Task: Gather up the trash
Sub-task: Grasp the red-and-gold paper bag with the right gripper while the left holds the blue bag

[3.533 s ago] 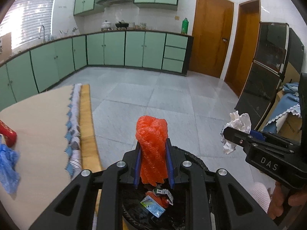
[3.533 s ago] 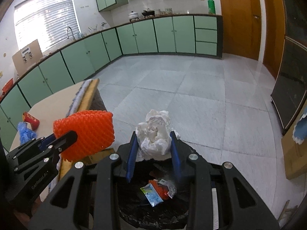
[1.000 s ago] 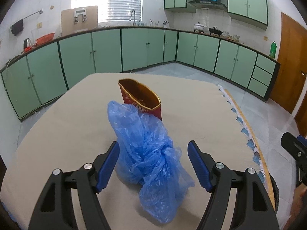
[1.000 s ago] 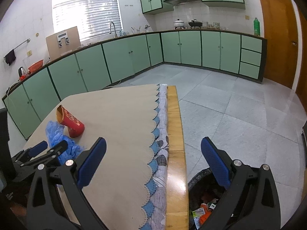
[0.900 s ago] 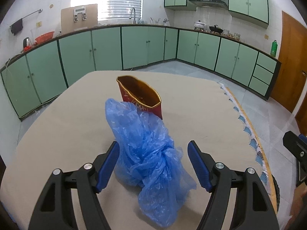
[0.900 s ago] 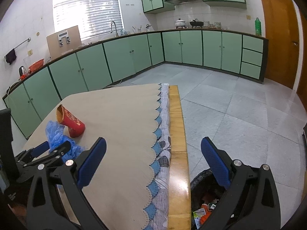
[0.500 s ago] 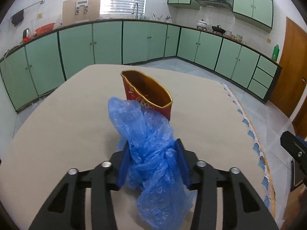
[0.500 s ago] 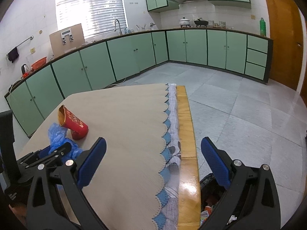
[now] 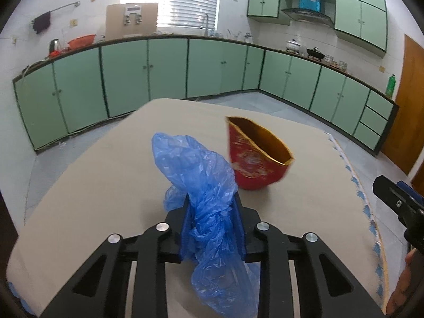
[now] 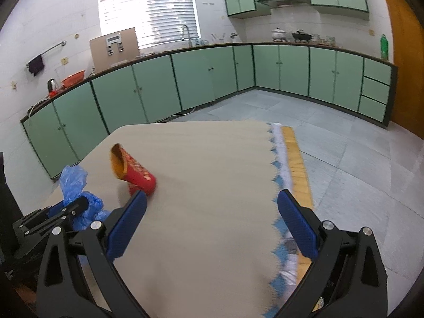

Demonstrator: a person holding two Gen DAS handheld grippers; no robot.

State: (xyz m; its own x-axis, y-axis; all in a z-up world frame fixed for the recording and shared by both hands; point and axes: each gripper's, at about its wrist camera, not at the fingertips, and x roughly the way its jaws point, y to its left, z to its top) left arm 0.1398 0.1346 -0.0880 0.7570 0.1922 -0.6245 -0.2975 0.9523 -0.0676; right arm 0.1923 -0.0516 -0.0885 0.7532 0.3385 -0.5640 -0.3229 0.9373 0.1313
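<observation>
With its jaws having just been closing, the left gripper (image 9: 212, 221) now has both blue pads pressed into the crumpled blue plastic bag (image 9: 204, 182), which a second ago sat loose between jaws standing well apart. In the left wrist view the bag bulges above the pads toward 12 o'clock and hangs below them toward 6 o'clock; whether its lower end touches the cloth or has lifted clear cannot be told. Just beyond the bag, at about 1 o'clock from the grip, the red paper cup (image 9: 254, 156) lies on its side on the beige tablecloth (image 9: 111, 175), its gold-lined mouth facing up and toward the camera; it is near the bag, and contact cannot be confirmed. The right gripper (image 10: 210, 220) holds nothing: its jaws stand wide apart over bare cloth, with the cup at 10 o'clock just past its left pad, and compared with half a second ago the cup now sits much closer to that pad. In the right wrist view the scalloped blue edge of the cloth and the wooden table edge (image 10: 295, 159) run from 1 to 5 o'clock; the trash bin is not clearly visible at this moment. By judgement, the bag is secured and awaits carrying to the bin, while the cup is the one remaining piece on the table and the open right gripper is well placed to take it.
</observation>
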